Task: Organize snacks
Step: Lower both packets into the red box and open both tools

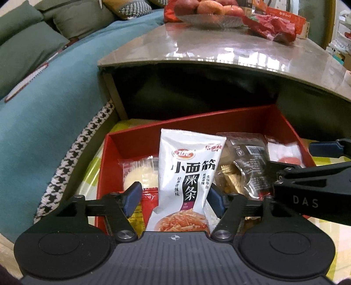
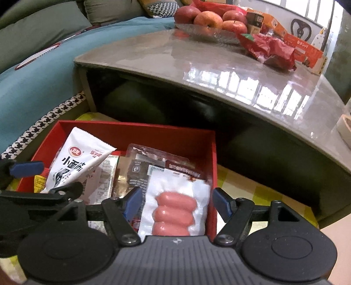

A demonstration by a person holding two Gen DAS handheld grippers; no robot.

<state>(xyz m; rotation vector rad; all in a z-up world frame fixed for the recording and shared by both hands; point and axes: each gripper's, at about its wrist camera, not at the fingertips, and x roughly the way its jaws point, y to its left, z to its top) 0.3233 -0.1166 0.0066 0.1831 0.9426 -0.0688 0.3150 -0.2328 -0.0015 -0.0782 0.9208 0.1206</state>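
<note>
Snacks packed in a red box (image 1: 131,140), low in front of a glossy table (image 1: 219,54). Nearest, between the spread fingers of the left gripper (image 1: 173,198): a white spicy-strip packet (image 1: 186,175), standing upright, clear of both pads — jaws open, gripping nothing. Likewise open on the right: the right gripper (image 2: 175,200) poised over a white sausage pack (image 2: 175,201) lying flat against the box's right wall, pads apart on either side. Beside these, a round cake in clear wrap (image 1: 142,175) at the left, a crinkled clear packet (image 1: 245,166) in the middle. Beyond, up on the table: a glass dish of apples (image 2: 210,19) and red wrappers (image 2: 272,50).

Probably the grasping step now. Best done by closing squarely on the upright packet's flat faces, low enough not to crush it, then lifting straight — no dragging of neighbours. Same for the sausage pack: pinch an edge, not the slick middle.
</note>
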